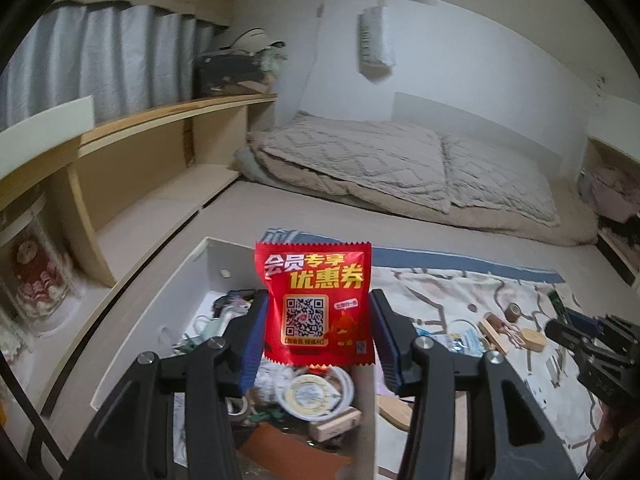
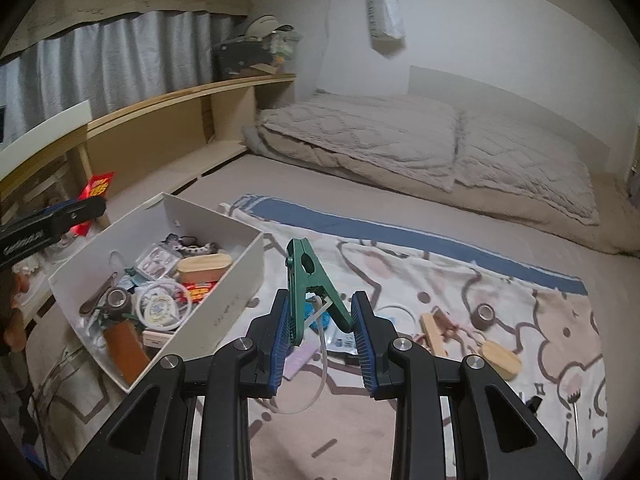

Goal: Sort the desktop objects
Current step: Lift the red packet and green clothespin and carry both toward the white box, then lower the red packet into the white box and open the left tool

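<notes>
My left gripper (image 1: 318,336) is shut on a red snack packet (image 1: 316,300) with yellow lettering and a QR code, held upright above the white box (image 1: 148,312). The packet also shows in the right wrist view (image 2: 96,188), at the far left above the box (image 2: 236,300). My right gripper (image 2: 320,328) is shut on a green clip (image 2: 312,288), held above the patterned blanket (image 2: 540,320) to the right of the box. The box holds several small items, among them a white cable coil (image 2: 160,306) and a wooden block (image 2: 204,266).
On the blanket lie a brown tape roll (image 2: 486,314), wooden pieces (image 2: 500,358), a blue-printed packet (image 2: 340,340) and a white cord (image 2: 316,380). A folded quilt (image 2: 440,148) lies beyond. A wooden shelf (image 2: 168,120) runs along the left. My right gripper shows in the left wrist view (image 1: 592,336).
</notes>
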The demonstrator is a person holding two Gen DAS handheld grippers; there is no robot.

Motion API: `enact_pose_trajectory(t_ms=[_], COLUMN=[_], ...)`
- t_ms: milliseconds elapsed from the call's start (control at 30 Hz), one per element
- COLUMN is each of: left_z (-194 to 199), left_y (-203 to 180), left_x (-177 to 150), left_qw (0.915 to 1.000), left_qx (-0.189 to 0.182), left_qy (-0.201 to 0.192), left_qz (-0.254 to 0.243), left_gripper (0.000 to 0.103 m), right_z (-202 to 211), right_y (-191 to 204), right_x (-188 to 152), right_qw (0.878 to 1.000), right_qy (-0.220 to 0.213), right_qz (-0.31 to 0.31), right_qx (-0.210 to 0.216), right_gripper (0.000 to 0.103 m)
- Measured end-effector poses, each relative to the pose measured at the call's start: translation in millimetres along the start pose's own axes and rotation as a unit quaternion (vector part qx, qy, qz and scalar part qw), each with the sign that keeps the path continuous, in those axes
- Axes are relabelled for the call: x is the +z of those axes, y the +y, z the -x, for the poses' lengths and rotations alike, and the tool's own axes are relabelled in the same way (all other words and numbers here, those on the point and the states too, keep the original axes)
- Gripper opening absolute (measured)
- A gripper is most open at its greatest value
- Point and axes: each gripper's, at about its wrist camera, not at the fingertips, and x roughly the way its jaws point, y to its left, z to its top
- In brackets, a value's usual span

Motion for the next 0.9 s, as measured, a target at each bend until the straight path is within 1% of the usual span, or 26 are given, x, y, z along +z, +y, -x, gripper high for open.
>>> enact_pose_trajectory(t_ms=[133,300,400,467,600,767,900], left_z=[-8.1,-20.8,-24.4,-27.0,-36.2,-47.4,-57.0], left_y=[14.8,31.0,39.5,46.1,62.4,85.1,95.6], left_x=[-4.1,-8.5,-11.1,-15.2,-22.6,-32.9,-40.6], left_qw=[0.9996,0.9985,0.998,0.9973,0.995,0.9919,0.9893], left_qx=[0.025,0.044,0.052,0.065,0.088,0.105,0.117], left_qy=[0.007,0.023,0.027,0.029,0.045,0.066,0.084], left_qz=[0.009,0.024,0.024,0.018,0.014,0.025,0.025], left_gripper=[0.049,0.049,0.049,0.049,0.049,0.049,0.049], right_z=[1.4,6.9,10.2,12.8,16.8,13.2,7.0], right_y=[9.4,16.9,23.8,28.7,39.4,59.6,80.3], right_x=[1.9,3.5,4.7,5.5,10.9,22.3,28.7], right_qw=[1.0,0.999,0.999,0.999,0.997,0.995,0.992], right_qy=[-0.002,-0.005,-0.005,-0.008,-0.016,-0.017,-0.02], right_qz=[0.012,0.018,0.026,0.033,0.049,0.061,0.078], right_qx=[0.011,0.026,0.037,0.042,0.054,0.078,0.096], right_gripper=[0.031,0.031,0.031,0.031,0.031,0.031,0.031])
